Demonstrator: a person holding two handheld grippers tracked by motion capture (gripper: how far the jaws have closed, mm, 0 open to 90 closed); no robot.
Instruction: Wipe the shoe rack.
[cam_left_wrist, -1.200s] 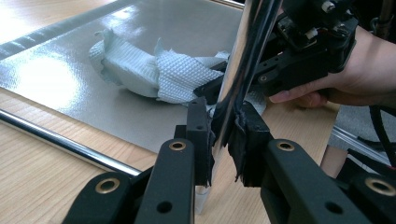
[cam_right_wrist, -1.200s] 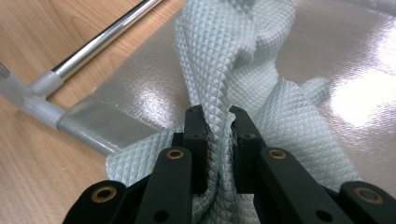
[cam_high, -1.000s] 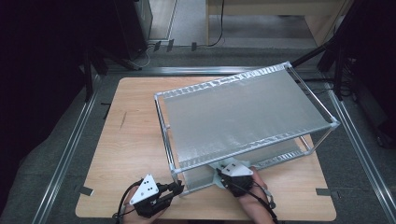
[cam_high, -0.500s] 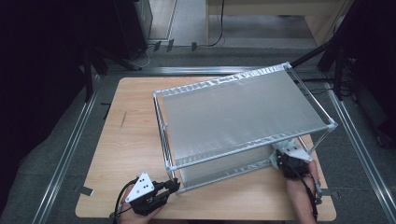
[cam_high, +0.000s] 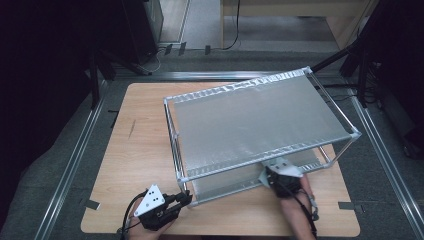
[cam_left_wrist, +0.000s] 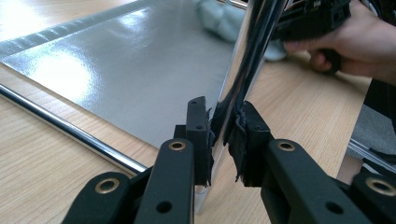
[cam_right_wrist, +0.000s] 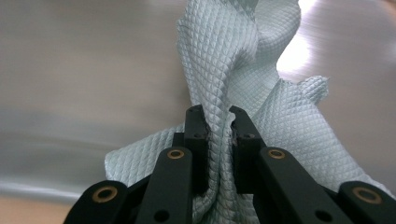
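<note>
Surface: we work on a wooden table (cam_high: 145, 150) with dark floor and metal rails around it; bare wood lies open on the left, only a narrow strip on our near side.
Rack: a chrome two-tier shelf rack (cam_high: 260, 120) sits askew on the table, its far right corner past the table's edge.
Left gripper: we see the left gripper (cam_left_wrist: 223, 135) at the rack's near left corner, jaws pinching the upright chrome post (cam_left_wrist: 247, 60).
Right gripper: the right gripper (cam_right_wrist: 218, 135) reaches under the top shelf at the near edge, jaws clamped on the cloth (cam_right_wrist: 243, 70).
Cloth: pale blue-green, with a quilted diamond weave, bunched and folded; it rests on the grey lower shelf (cam_left_wrist: 126, 65).
Room: low headroom between the two shelves; the near chrome rail (cam_left_wrist: 65, 126) bounds the lower shelf.
</note>
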